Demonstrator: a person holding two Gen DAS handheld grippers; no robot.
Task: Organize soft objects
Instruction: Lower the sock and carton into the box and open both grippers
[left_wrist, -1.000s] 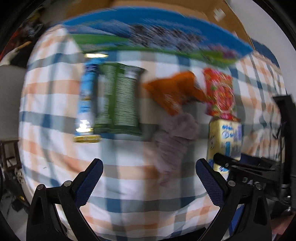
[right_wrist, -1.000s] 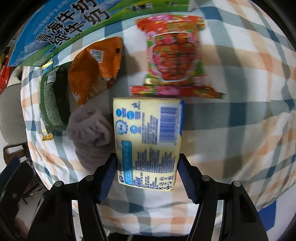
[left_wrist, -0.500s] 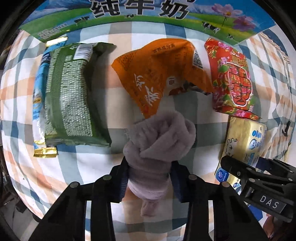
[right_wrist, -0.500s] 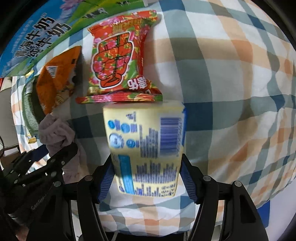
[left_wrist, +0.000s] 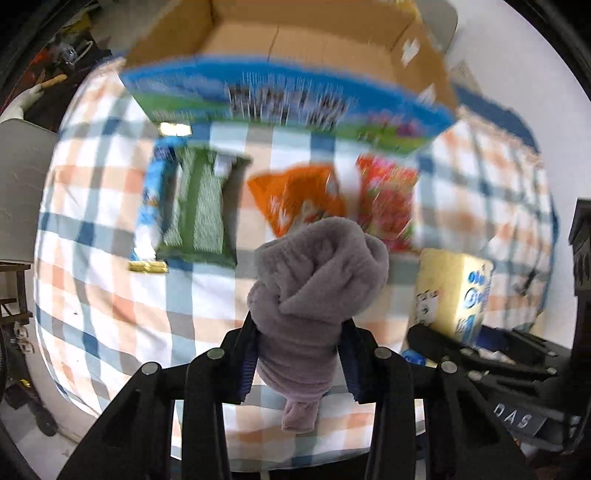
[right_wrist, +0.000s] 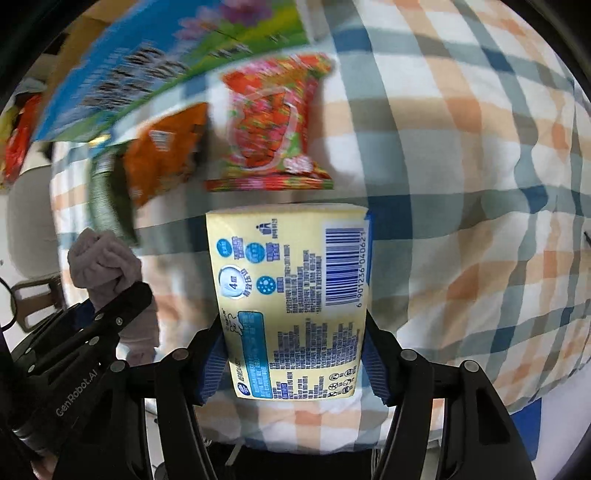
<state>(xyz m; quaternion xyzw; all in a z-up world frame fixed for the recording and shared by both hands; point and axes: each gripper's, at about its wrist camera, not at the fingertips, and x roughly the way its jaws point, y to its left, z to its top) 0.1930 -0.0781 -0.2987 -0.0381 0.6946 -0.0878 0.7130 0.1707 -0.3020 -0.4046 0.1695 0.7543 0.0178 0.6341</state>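
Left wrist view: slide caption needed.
Left gripper clamps a rolled grey cloth above the checked tablecloth.

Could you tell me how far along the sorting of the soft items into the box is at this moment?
Nothing visibly packed: what shows of the cardboard box interior looks bare. In hand: the left gripper clamps the grey cloth, and the right gripper clamps the yellow tissue pack. Left: placing both; four snack packets lie on the checked cloth.

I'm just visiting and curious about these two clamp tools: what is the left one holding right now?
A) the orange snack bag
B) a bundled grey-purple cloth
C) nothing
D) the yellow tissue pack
B: in the left wrist view the left gripper has its pads pressed on the bundled grey-purple cloth.
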